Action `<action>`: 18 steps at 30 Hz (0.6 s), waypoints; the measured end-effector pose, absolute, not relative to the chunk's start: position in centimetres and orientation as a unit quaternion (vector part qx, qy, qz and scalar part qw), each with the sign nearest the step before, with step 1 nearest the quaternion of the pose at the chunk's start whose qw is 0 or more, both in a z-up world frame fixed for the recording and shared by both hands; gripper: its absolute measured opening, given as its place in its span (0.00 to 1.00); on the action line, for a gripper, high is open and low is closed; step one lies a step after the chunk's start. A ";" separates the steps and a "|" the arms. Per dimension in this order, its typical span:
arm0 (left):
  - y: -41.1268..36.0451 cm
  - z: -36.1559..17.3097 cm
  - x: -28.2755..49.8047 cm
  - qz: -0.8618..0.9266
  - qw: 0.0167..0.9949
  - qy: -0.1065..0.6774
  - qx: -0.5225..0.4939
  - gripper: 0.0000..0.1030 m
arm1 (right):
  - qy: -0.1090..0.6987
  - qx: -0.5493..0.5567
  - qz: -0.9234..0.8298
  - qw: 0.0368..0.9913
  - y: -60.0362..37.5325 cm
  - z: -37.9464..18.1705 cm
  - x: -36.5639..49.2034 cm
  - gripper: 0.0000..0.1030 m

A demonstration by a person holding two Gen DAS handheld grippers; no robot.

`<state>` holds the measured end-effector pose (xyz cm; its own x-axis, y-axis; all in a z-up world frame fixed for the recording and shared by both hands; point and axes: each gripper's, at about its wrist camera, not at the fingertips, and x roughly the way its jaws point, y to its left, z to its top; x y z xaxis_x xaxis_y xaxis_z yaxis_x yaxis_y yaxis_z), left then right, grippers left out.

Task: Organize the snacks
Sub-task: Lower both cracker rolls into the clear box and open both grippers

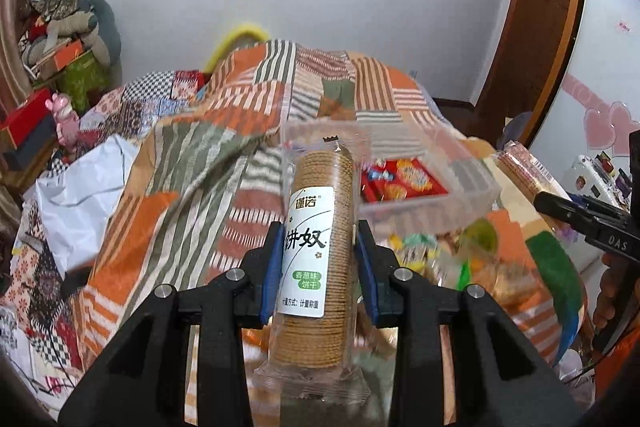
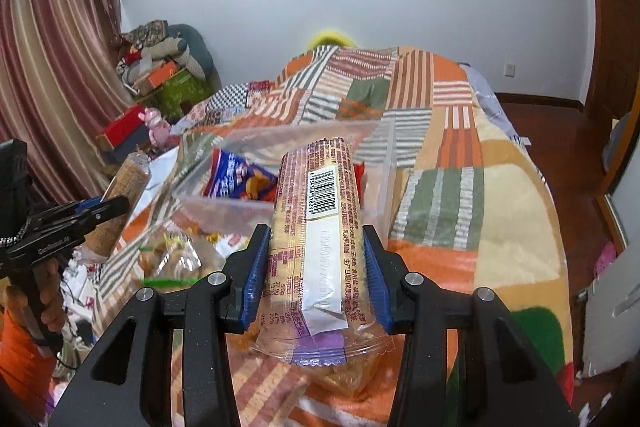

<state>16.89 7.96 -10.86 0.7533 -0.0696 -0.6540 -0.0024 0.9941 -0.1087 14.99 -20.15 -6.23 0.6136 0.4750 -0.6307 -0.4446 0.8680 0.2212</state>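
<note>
My left gripper (image 1: 318,233) is shut on a clear sleeve of round brown biscuits (image 1: 316,251) with a white label, held lengthwise above the bed. My right gripper (image 2: 316,235) is shut on a second biscuit sleeve (image 2: 320,243), purple-printed with a barcode on top. Beyond both stands a clear plastic box (image 1: 472,195) (image 2: 384,163) holding red and blue snack packs (image 1: 404,179) (image 2: 240,175). More loose snack bags (image 1: 440,259) (image 2: 176,259) lie on the blanket in front of the box. Each gripper shows in the other's view: the right gripper (image 1: 540,199), the left gripper (image 2: 124,203).
A patchwork blanket (image 1: 208,155) (image 2: 452,155) covers the bed. Boxes and a pink toy (image 1: 64,123) crowd the left side, with a white bag (image 1: 84,195) near them. A wooden door (image 1: 548,27) and bare floor (image 2: 560,131) lie to the right. A person's hand (image 2: 50,291) grips the left tool.
</note>
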 end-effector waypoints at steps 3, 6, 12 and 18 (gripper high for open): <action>7.3 -10.0 17.9 -0.026 0.938 0.342 -0.046 0.33 | 0.345 0.021 0.257 0.903 -19.9 -5.4 15.2 0.40; 6.6 -9.3 19.0 -0.031 0.941 0.334 -0.040 0.33 | 0.334 0.024 0.257 0.907 -19.8 -4.8 15.7 0.40; 5.6 -8.2 21.5 -0.039 0.945 0.323 -0.039 0.33 | 0.319 0.032 0.258 0.911 -19.5 -3.9 17.0 0.40; 4.6 -7.7 24.2 -0.048 0.945 0.320 -0.036 0.33 | 0.308 0.038 0.257 0.915 -19.2 -3.1 18.4 0.40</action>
